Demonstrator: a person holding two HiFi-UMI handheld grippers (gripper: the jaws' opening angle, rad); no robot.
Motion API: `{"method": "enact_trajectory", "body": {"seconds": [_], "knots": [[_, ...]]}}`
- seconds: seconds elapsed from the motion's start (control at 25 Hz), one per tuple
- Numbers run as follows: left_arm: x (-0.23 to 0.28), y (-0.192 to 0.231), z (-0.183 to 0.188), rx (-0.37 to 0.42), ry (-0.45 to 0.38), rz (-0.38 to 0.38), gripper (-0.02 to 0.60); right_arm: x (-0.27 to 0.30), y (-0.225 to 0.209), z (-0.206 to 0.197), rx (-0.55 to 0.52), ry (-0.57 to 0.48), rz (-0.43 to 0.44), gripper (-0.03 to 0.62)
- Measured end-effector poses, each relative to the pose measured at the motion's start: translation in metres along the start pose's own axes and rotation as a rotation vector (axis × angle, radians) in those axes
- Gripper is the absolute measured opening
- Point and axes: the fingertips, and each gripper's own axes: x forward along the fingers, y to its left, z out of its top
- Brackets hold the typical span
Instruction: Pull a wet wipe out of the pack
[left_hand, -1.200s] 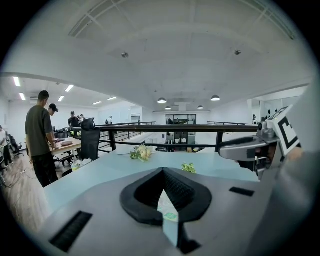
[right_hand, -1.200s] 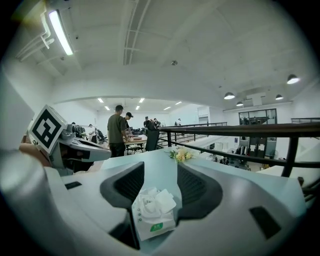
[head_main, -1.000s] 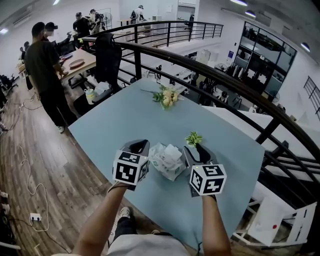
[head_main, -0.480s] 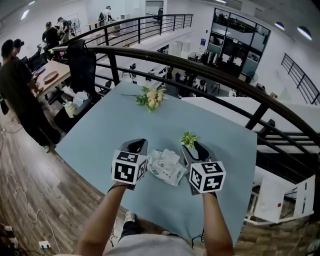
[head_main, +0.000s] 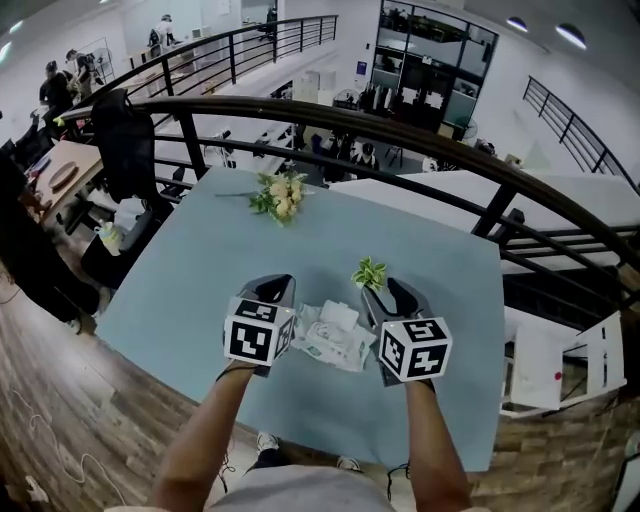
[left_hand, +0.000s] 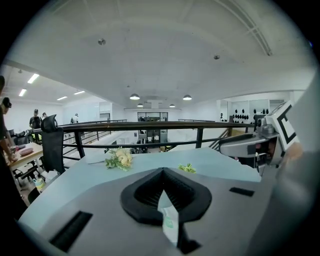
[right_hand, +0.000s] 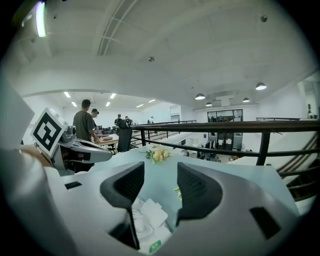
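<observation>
The pack (head_main: 333, 338) lies flat on the table (head_main: 200, 270), between my 2 grippers and close to the near edge. A white wipe (head_main: 339, 317) stands up crumpled from its top.

My left gripper (head_main: 272, 291) sits at the pack's left side. Its jaws are closed tip to tip (left_hand: 162, 172), and a thin white strip with green print, the pack's edge (left_hand: 168, 220), is pinched between them.

My right gripper (head_main: 396, 293) is at the pack's right side. Its jaws stand well apart (right_hand: 160, 175) with nothing held. Through the gap I see the pack (right_hand: 145, 227) below and the white wipe (right_hand: 152, 212) on it.

Just beyond my right jaws a small green sprig (head_main: 370, 271) lies on the table. Flowers (head_main: 279, 195) lie near the far edge, well apart from the pack.

Past the table runs a dark rail (head_main: 400, 125). A black chair (head_main: 122, 125) stands off the table's far left corner. In the right gripper view, a person in a dark shirt (right_hand: 86, 127) stands at a desk further off.
</observation>
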Motion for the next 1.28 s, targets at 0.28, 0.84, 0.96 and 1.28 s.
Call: {"method": "enact_trajectory", "body": {"seconds": [0.28, 0.84, 0.96, 1.28], "knots": [[0.018, -0.004, 0.005, 0.034, -0.001, -0.102, -0.003, -0.004, -0.004, -0.004, 0.0, 0.024, -0.086, 0.19], [0.035, -0.014, 0.002, 0.12, -0.002, -0.29, -0.003, -0.014, 0.007, -0.015, 0.06, 0.023, -0.25, 0.189], [0.035, -0.014, -0.001, 0.126, 0.0, -0.312, -0.003, -0.016, 0.01, -0.017, 0.079, 0.02, -0.272, 0.189], [0.034, -0.008, -0.008, 0.125, 0.004, -0.314, -0.003, -0.012, 0.015, -0.026, 0.093, 0.02, -0.28, 0.189]]}}
